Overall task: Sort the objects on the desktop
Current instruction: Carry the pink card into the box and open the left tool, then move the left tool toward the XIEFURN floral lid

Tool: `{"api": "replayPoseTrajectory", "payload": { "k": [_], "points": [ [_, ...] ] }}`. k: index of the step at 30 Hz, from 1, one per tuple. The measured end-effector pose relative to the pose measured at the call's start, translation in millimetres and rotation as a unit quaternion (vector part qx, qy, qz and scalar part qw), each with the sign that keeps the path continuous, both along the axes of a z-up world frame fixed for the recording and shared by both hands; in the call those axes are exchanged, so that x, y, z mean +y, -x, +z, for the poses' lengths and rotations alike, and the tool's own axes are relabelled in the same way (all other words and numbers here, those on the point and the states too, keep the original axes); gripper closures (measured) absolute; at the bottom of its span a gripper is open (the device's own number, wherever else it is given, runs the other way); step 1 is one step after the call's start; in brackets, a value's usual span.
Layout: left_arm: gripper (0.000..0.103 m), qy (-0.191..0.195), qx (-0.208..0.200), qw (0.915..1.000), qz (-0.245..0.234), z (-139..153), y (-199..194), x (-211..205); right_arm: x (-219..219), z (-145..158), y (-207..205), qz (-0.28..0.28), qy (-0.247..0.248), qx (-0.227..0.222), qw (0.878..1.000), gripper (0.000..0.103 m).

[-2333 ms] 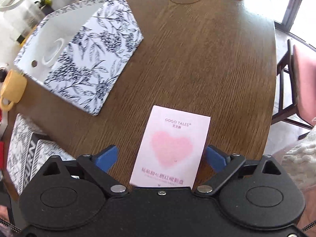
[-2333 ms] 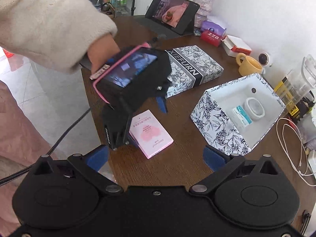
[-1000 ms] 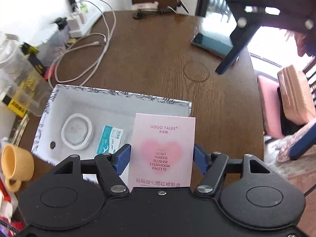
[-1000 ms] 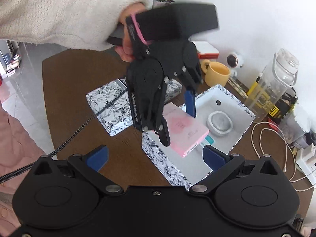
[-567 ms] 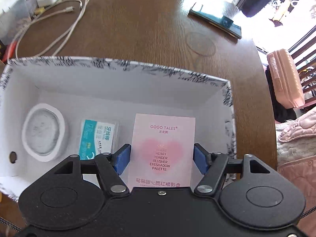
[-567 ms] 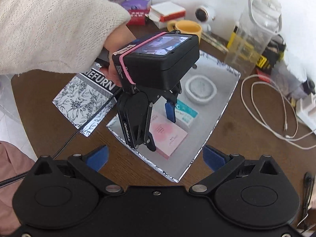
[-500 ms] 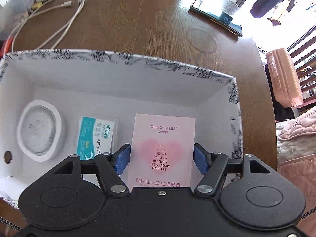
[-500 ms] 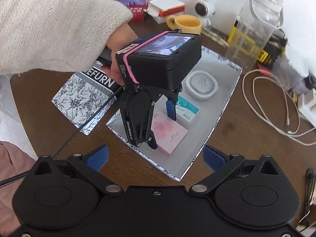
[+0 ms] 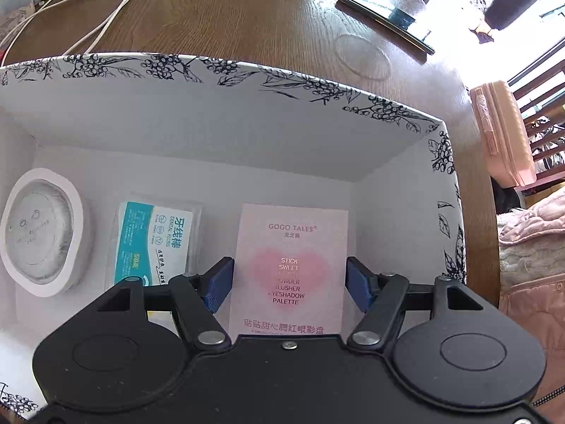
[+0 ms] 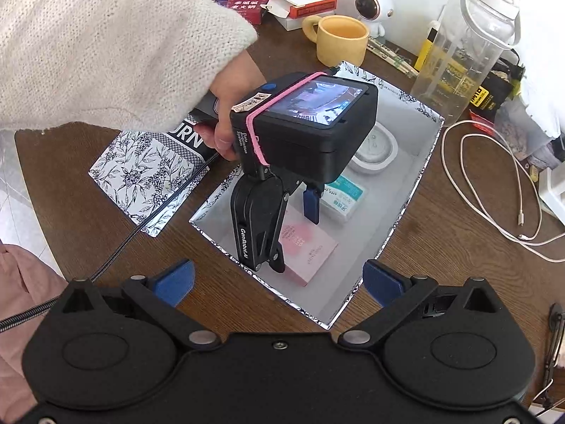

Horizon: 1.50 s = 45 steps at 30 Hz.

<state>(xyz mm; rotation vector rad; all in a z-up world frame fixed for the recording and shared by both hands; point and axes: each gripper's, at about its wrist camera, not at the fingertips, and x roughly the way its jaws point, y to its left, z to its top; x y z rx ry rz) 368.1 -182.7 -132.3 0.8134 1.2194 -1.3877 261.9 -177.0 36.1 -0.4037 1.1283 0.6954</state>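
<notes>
A pink eyeshadow palette box [image 9: 291, 247] sits between the blue pads of my left gripper [image 9: 289, 282], which is shut on it. The gripper is lowered inside the open floral storage box [image 9: 247, 70], and the palette [image 10: 310, 251] lies low over the white floor at the box's near end. A teal dental floss pack [image 9: 155, 240] and a round white case [image 9: 39, 229] lie beside it in the box. My right gripper [image 10: 279, 282] hovers open and holds nothing, above the box's near rim [image 10: 399, 219]. A hand in a cream sleeve [image 10: 106, 42] holds the left gripper [image 10: 295, 236].
The floral box lid [image 10: 148, 173] lies left of the box. Behind the box stand a yellow mug [image 10: 340, 40] and a clear jug [image 10: 466, 39]. A white cable [image 10: 494, 194] loops at the right. A phone [image 9: 385, 17] lies farther off on the wooden table.
My left gripper lifted the palette off the table, carried it over the box and lowered it inside. The right gripper rose and now looks down on the box.
</notes>
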Motion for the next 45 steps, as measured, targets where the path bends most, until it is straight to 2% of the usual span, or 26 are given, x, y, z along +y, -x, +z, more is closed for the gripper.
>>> {"api": "replayPoseTrajectory", "payload": {
  "k": [4, 6, 9, 11, 16, 19, 22, 24, 28, 30, 35, 37, 40, 42, 44, 45],
  "points": [
    [0.034, 0.014, -0.019, 0.9996, 0.017, 18, -2, 2, 0, 0, 3, 0.000, 0.001, -0.003, 1.000, 0.000],
    [0.026, 0.033, -0.041, 0.9981, 0.033, 38, -2, 6, -2, 1, 7, -0.007, -0.003, -0.007, 1.000, 0.000],
    [0.021, 0.066, -0.077, 0.9925, 0.068, 76, 0, 18, -4, 5, 17, -0.013, -0.002, -0.020, 1.000, 0.000],
    [0.012, 0.080, -0.103, 0.9862, 0.102, 100, 8, 28, -6, 10, 28, -0.015, -0.002, -0.032, 0.999, 0.000],
    [0.008, 0.122, -0.173, 0.9620, 0.173, 154, 63, 60, -8, 27, 61, -0.019, -0.010, -0.065, 0.998, 0.000],
    [0.006, 0.143, -0.201, 0.9393, 0.238, 178, 109, 81, -9, 34, 87, -0.019, -0.012, -0.091, 0.996, 0.000],
    [0.004, 0.150, -0.226, 0.9104, 0.313, 191, 160, 96, -7, 36, 115, -0.016, -0.008, -0.119, 0.993, 0.000],
    [0.004, 0.152, -0.238, 0.8896, 0.359, 197, 194, 107, -5, 35, 131, -0.010, -0.010, -0.122, 0.992, 0.000],
    [0.003, 0.118, -0.256, 0.8471, 0.450, 199, 237, 127, 0, 32, 152, -0.005, -0.018, -0.120, 0.993, 0.000],
    [0.003, 0.119, -0.253, 0.8277, 0.486, 201, 245, 146, 5, 31, 158, -0.006, -0.025, -0.116, 0.993, 0.000],
    [0.003, 0.107, -0.251, 0.7834, 0.558, 201, 237, 187, 29, 34, 164, 0.009, -0.035, -0.120, 0.992, 0.000],
    [0.003, 0.098, -0.256, 0.7727, 0.573, 198, 228, 201, 44, 34, 163, 0.015, -0.040, -0.122, 0.992, 0.000],
    [0.002, 0.089, -0.262, 0.7562, 0.593, 190, 195, 210, 71, 35, 151, 0.015, -0.072, -0.123, 0.990, 0.000],
    [0.002, 0.083, -0.260, 0.7366, 0.619, 180, 162, 213, 96, 32, 139, 0.016, -0.101, -0.138, 0.985, 0.000],
    [0.002, 0.084, -0.252, 0.7146, 0.647, 169, 131, 218, 124, 23, 125, 0.015, -0.109, -0.170, 0.979, 0.000],
    [0.002, 0.087, -0.248, 0.7086, 0.655, 163, 118, 221, 137, 17, 119, 0.015, -0.111, -0.184, 0.977, 0.000]
  ]
}}
